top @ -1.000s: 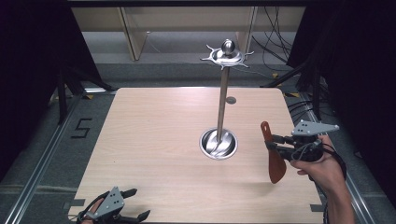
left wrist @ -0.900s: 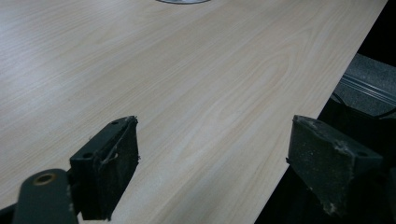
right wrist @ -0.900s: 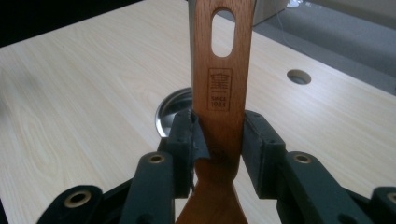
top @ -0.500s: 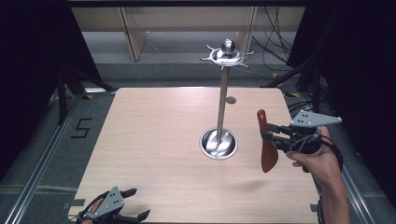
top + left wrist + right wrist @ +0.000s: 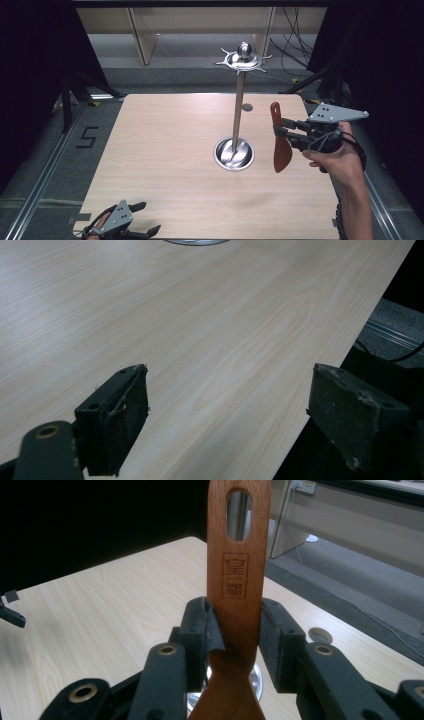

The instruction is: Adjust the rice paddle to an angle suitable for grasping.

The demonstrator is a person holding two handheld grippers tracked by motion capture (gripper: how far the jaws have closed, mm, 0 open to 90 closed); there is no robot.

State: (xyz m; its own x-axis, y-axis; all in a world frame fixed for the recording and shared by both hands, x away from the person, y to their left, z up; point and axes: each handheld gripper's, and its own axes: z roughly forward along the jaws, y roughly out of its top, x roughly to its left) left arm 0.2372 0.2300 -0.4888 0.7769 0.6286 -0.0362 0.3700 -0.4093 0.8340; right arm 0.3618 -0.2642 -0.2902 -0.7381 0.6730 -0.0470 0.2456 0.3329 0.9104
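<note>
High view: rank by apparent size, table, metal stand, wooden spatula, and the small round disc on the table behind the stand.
1. Table, by far the largest.
2. Metal stand, pole plus round base and hook crown.
3. Wooden spatula, held upright in the right gripper; it is lifted toward the camera, so it may look a little large.
4. Small round disc, smallest.

Stand (image 5: 238, 105) on table (image 5: 165, 150) centre-right, spatula (image 5: 280, 142) just right of its base, left tool (image 5: 140, 220) at near-left edge
</note>
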